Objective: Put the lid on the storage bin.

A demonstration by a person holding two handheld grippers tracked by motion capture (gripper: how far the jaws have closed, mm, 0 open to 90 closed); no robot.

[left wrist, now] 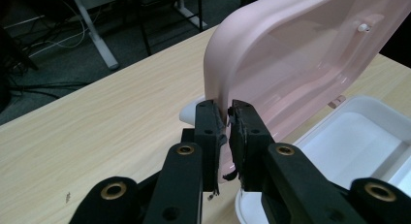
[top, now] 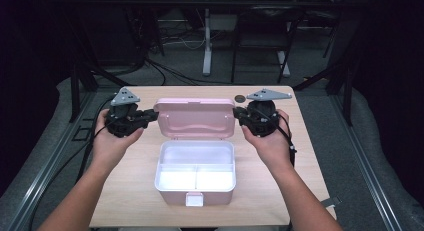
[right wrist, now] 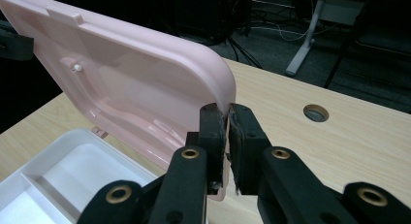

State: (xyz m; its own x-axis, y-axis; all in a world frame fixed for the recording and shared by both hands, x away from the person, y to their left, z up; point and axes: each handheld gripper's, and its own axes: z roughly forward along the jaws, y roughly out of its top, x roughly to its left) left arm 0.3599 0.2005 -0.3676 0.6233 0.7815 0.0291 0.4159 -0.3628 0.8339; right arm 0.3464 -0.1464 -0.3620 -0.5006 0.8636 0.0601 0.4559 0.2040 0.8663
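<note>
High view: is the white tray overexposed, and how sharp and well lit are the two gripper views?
High view: the white tray glares, washing out detail, and the surroundings fall to black. Left gripper view: the pink lid is evenly lit, the near black jaws slightly soft. Right gripper view: lid and table are clear, the background dark.

Left claw [top: 148,115] pinched nearly shut, level, pointing inward; right claw [top: 239,114] likewise, facing it
</note>
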